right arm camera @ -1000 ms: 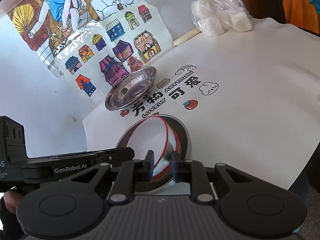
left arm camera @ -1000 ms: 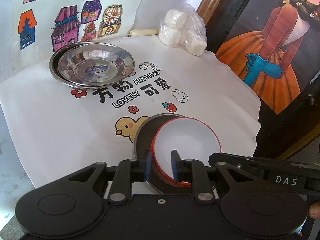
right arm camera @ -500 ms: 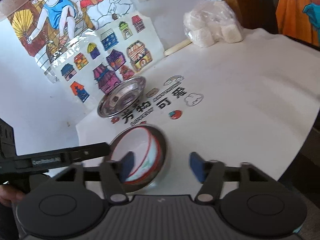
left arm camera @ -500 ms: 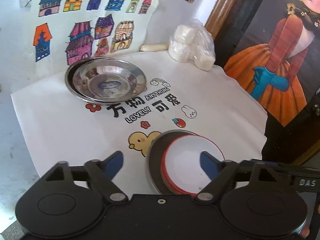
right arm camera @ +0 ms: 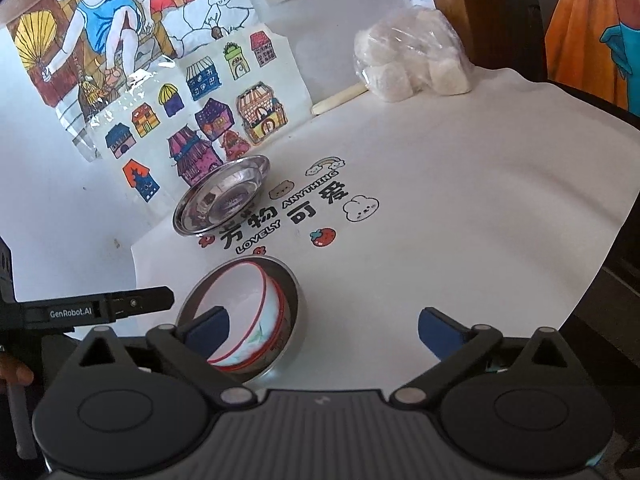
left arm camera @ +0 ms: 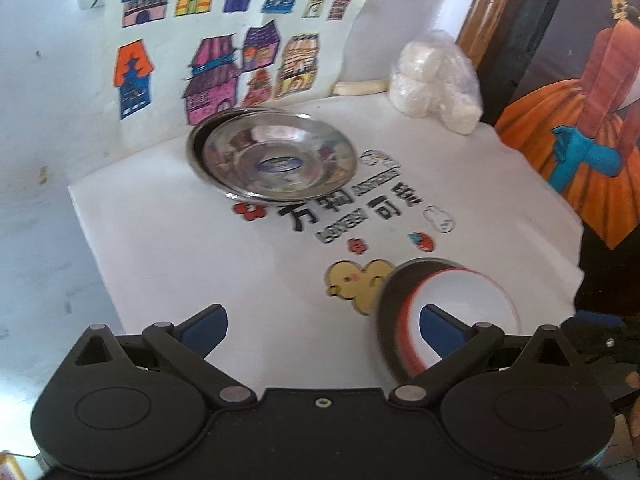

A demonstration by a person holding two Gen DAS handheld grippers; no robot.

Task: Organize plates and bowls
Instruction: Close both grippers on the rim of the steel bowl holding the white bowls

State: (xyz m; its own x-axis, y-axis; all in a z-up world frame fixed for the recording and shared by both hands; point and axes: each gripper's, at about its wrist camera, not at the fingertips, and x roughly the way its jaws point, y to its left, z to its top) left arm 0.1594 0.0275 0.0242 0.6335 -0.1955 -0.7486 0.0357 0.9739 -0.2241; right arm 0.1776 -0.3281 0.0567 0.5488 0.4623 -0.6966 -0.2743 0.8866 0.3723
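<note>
Both tools are letting go: my left gripper (left arm camera: 322, 326) and my right gripper (right arm camera: 322, 326) have their jaws opening wide, and no pad presses on anything. I see the white bowl (right arm camera: 248, 320) with the red rim sitting inside a metal bowl (right arm camera: 290, 304), tilted against its wall, near the front edge of the white mat (right arm camera: 460, 240). From the left wrist, the right finger (left arm camera: 440, 330) stands in front of the white bowl's mouth; from the right wrist, the left finger (right arm camera: 208, 330) stands in front of it. Farther back, stacked steel plates (left arm camera: 276, 158) rest on the mat below the house drawings (left arm camera: 224, 56). A bag of white lumps (right arm camera: 412, 56) lies at the far corner.
</note>
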